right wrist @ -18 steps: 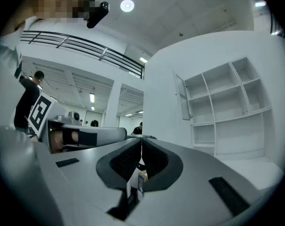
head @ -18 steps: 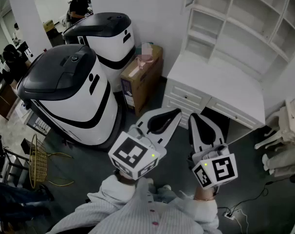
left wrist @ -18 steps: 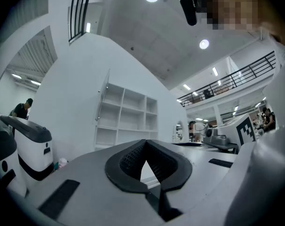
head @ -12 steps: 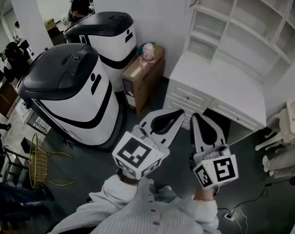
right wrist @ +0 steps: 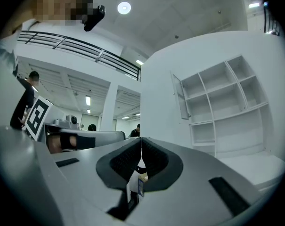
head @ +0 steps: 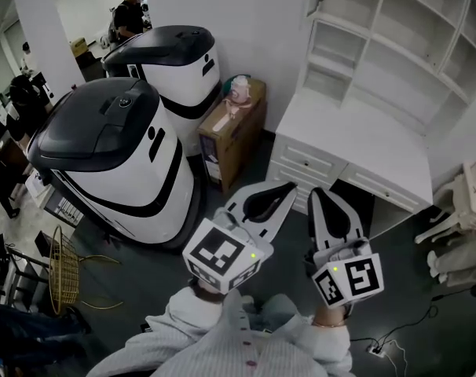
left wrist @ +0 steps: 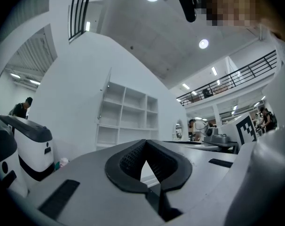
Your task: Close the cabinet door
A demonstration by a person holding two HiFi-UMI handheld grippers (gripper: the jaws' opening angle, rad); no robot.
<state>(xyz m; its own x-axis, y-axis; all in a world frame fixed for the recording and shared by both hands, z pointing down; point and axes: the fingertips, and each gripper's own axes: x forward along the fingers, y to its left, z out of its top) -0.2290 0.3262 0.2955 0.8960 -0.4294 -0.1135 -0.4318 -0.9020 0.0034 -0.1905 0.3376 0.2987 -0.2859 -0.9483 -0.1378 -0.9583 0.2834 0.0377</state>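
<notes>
Closing not begun: cabinet door (right wrist: 181, 98) stands open on the shelf unit (head: 395, 49); left gripper (head: 290, 186) and right gripper (head: 316, 192), jaws together and empty, are well apart from it.

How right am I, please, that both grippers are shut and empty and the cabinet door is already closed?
Not quite: the cabinet door stands open at the upper left of the white shelf unit, as the right gripper view shows. The left gripper and right gripper are shut and empty.
</notes>
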